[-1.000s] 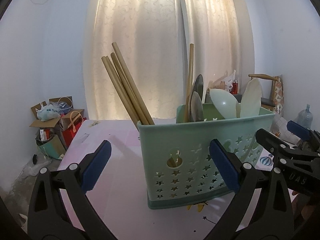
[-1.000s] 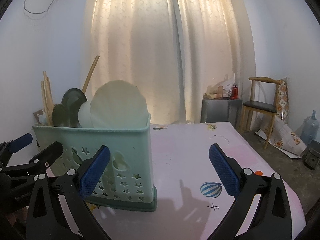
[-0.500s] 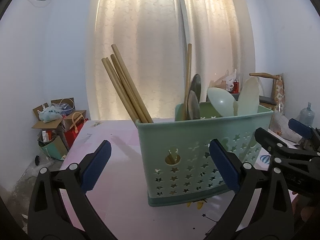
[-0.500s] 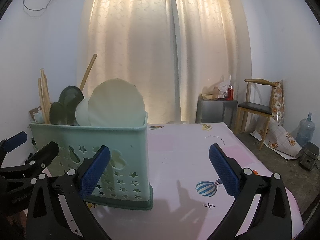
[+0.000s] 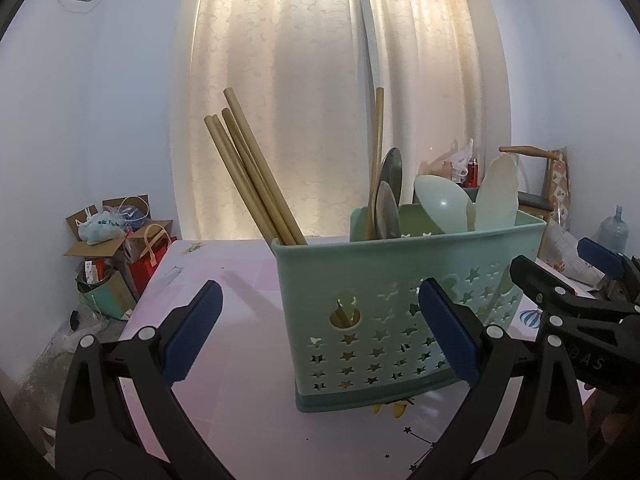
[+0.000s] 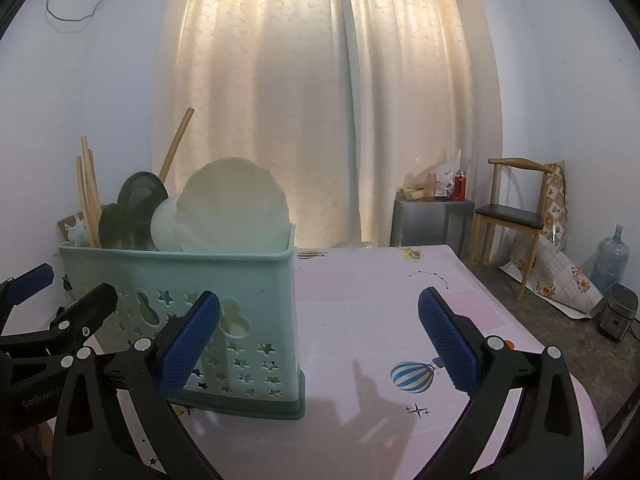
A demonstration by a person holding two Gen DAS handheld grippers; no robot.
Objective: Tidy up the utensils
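Left of the surface (image 5: 248,280), cardboard boxes (image 5: 100,240) and a red bag (image 5: 150,264) are sitting on the floor against the wall. Lit curtains (image 5: 340,100) are hanging behind everything. To the right, a grey cabinet (image 6: 432,220) is carrying bottles, a wooden chair (image 6: 512,212) is standing next to it, and a water jug (image 6: 610,256) is resting on the floor beyond.

The left gripper (image 5: 320,332) is hovering with its fingers (image 5: 192,328) spread wide apart, holding nothing; the right one of its fingers is overlapping the caddy's front wall in this view. The right gripper (image 6: 320,336) is likewise showing fingers (image 6: 448,344) apart and empty; its left finger is crossing in front of the caddy's near wall, and contact cannot be told.

The green utensil caddy (image 5: 400,300) is standing upright on the pink surface, between the 2 grippers. Its walls are pierced with star cut-outs. At its left end, 4 wooden chopsticks (image 5: 252,176) are leaning leftward. Further right, a single wooden handle (image 5: 377,152) is rising nearly upright, beside 2 dark metal spoons (image 5: 388,200). Then pale green spoons (image 5: 440,204) and a pale flat scoop (image 5: 498,192) are filling the right end. A printed balloon (image 6: 412,376) is showing on the bare surface right of the caddy.
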